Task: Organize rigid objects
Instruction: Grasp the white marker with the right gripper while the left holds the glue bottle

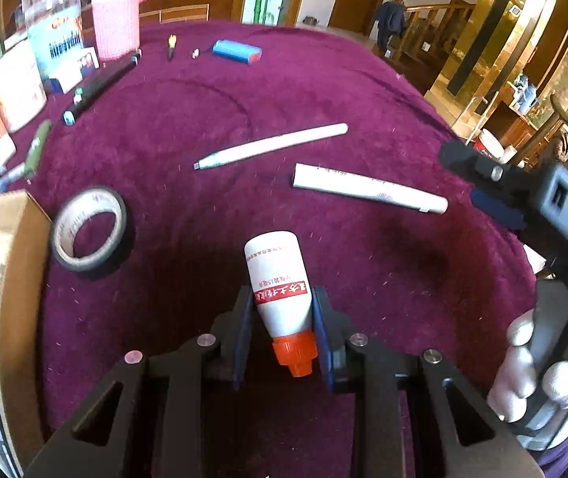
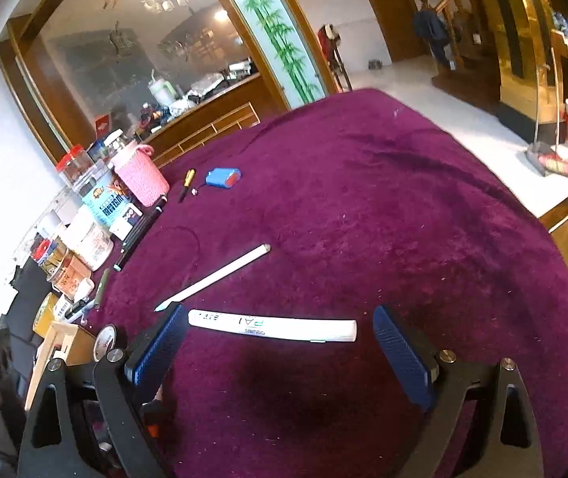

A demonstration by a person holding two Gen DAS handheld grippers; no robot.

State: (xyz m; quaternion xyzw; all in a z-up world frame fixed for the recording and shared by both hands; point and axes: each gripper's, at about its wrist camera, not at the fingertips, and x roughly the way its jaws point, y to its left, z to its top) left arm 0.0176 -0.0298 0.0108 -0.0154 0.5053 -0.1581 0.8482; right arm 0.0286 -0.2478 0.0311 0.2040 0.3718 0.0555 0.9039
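Note:
My left gripper (image 1: pixel 282 296) is shut on a white bottle (image 1: pixel 278 275) with a red label, and its orange cap (image 1: pixel 296 352) points back toward the camera. The blue pads press on both sides of its lower body. A white tube (image 1: pixel 367 187) and a white pen (image 1: pixel 272 145) lie beyond it on the purple cloth (image 1: pixel 363 91). My right gripper (image 2: pixel 280 312) stands open over the cloth, and the white tube (image 2: pixel 272 324) lies crosswise between its fingertips, untouched. The white pen (image 2: pixel 216 277) lies just past its left finger.
A tape roll (image 1: pixel 89 227) lies beside an open cardboard box (image 1: pixel 9 239) at the left. At the far left stand a pink knitted holder (image 1: pixel 116 20), jars and packets, with markers, a screwdriver (image 1: pixel 171 46) and a blue battery pack (image 1: pixel 236 51) nearby. A gloved hand (image 1: pixel 523 362) holds the right gripper.

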